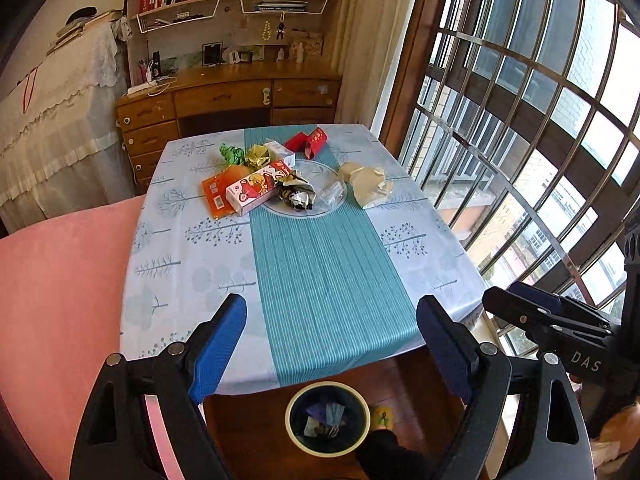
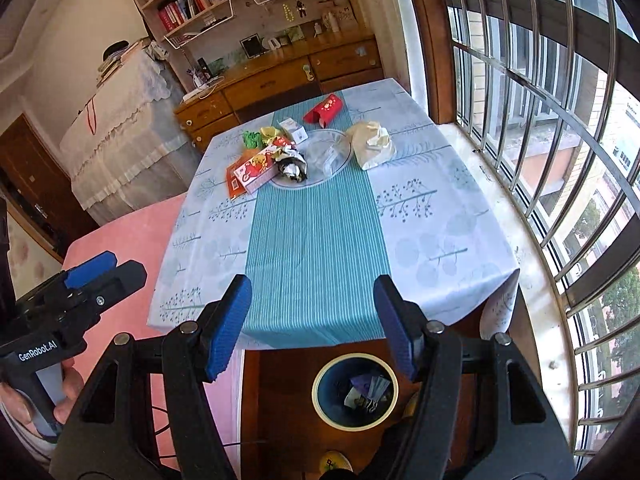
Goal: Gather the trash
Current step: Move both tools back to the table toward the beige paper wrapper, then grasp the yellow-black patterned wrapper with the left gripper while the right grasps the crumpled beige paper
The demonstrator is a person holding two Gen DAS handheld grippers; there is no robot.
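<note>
Trash lies heaped at the far end of the table: a pink carton, an orange packet, crumpled foil, a red box, a beige paper bag, green and gold wrappers. A round bin with some scraps inside stands on the floor at the table's near edge. My left gripper and my right gripper hang open and empty above that near edge, far from the heap.
The table wears a light blue cloth with a teal runner. A pink bed lies to the left, a barred window to the right, a wooden desk with shelves behind. A glass plate sits among the trash.
</note>
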